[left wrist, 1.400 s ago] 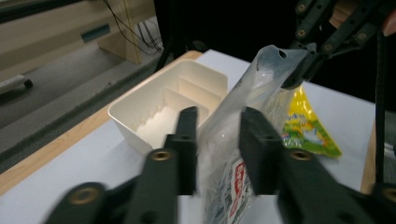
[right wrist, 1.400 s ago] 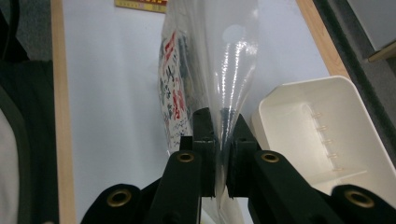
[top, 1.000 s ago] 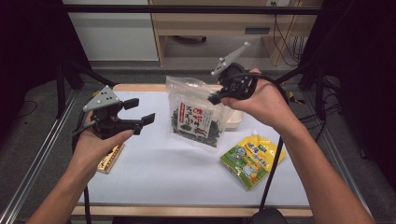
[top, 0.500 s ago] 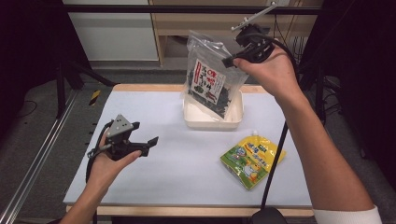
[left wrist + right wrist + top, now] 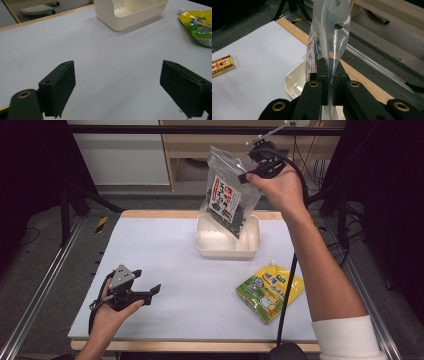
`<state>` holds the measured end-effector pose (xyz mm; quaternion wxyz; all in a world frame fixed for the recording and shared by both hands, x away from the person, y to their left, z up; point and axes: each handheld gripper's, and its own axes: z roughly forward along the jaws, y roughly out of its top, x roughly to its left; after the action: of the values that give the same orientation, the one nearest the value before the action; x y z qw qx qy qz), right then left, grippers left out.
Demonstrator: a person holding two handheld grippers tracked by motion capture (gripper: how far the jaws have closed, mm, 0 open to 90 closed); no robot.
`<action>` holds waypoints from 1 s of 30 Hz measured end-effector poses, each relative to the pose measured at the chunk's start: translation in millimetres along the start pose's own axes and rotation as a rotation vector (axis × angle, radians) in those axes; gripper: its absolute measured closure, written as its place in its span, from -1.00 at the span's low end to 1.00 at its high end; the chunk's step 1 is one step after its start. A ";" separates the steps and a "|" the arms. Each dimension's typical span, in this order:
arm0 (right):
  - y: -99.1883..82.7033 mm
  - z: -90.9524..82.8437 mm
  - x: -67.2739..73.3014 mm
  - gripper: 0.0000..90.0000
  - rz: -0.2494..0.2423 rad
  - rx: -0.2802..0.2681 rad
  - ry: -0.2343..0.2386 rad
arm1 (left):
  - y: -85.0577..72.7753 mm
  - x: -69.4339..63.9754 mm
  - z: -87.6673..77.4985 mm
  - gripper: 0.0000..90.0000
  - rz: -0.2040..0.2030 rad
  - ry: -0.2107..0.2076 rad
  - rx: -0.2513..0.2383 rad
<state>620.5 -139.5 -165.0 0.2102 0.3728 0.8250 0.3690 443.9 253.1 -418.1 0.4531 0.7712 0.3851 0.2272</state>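
Note:
A clear bag of dark seaweed with a red-and-white label (image 5: pixel 227 202) hangs tilted above the white tub (image 5: pixel 227 251). My right gripper (image 5: pixel 245 174) is shut on the bag's clear top edge (image 5: pixel 329 37), and the pads (image 5: pixel 322 67) pinch the film just below the hang hole. The bag's lower end dips toward the tub (image 5: pixel 293 80). My left gripper (image 5: pixel 147 287) is held low over the table's front left. Its jaws have just been opening and stand wide (image 5: pixel 117 87), with nothing between them.
A yellow-green spouted pouch (image 5: pixel 269 290) lies flat on the white table to the right of centre, also in the left gripper view (image 5: pixel 197 25). A small yellow-and-red box (image 5: pixel 222 65) lies far off on the table. Wooden shelving and dark frame bars stand behind the table.
The right gripper has carried the seaweed bag up and back from the table's middle to above the tub. The left hand has sunk toward the table's front left.

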 end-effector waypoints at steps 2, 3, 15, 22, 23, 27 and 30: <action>0.4 6.6 -3.5 0.95 0.016 0.002 0.004 | -1.0 0.7 -0.2 -0.71 -0.005 -0.003 -0.001; 0.5 10.6 -5.3 0.95 0.030 0.000 0.010 | -1.3 0.7 -0.5 -0.71 -0.007 -0.004 -0.002; -5.3 35.8 -5.2 0.95 0.054 0.019 0.041 | -3.3 1.0 -0.2 -0.71 -0.012 -0.007 0.001; -10.5 48.7 -3.1 0.95 0.060 0.014 0.056 | -4.1 -1.6 1.6 -0.71 0.001 -0.017 0.009; -11.6 50.8 -2.9 0.95 0.066 0.015 0.058 | -4.2 -2.1 2.1 -0.70 0.002 -0.019 0.012; -16.6 59.0 -3.7 0.95 0.073 0.011 0.071 | -4.2 -2.8 2.4 -0.70 0.008 -0.022 0.013; -20.5 64.2 -4.1 0.95 0.091 0.012 0.079 | -4.2 -2.2 2.2 -0.70 0.004 -0.021 0.010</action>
<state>653.6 -122.9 -221.4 0.1583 0.3961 0.8171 0.3878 442.5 251.5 -422.9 0.4526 0.7767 0.3800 0.2181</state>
